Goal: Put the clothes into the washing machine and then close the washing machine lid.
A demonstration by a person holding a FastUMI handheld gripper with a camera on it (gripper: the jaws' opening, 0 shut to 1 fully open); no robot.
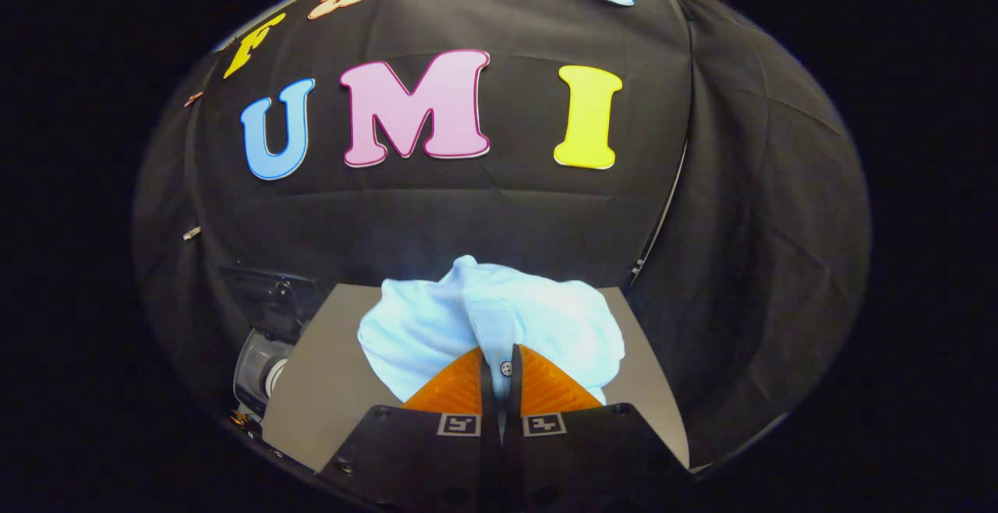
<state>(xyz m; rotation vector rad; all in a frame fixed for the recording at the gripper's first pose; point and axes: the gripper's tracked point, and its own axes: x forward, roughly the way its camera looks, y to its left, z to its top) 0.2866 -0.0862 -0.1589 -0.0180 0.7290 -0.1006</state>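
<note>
Your gripper (501, 373) has its 2 orange fingers (451, 388) nearly together, pinching the light-blue shirt (437, 322) by its buttoned placket. The shirt hides the grey tabletop (327, 388) behind it; a machine (261, 361) left of the shirt is hard to make out.

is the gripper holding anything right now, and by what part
Yes: the hand-held gripper is shut on the light blue shirt, both orange fingers pinching its buttoned front strip.

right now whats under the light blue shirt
The light blue shirt lies bunched on a grey tabletop, bare around it. The gripper is shut on its buttoned placket. Whatever lies beneath the cloth itself is covered.
</note>
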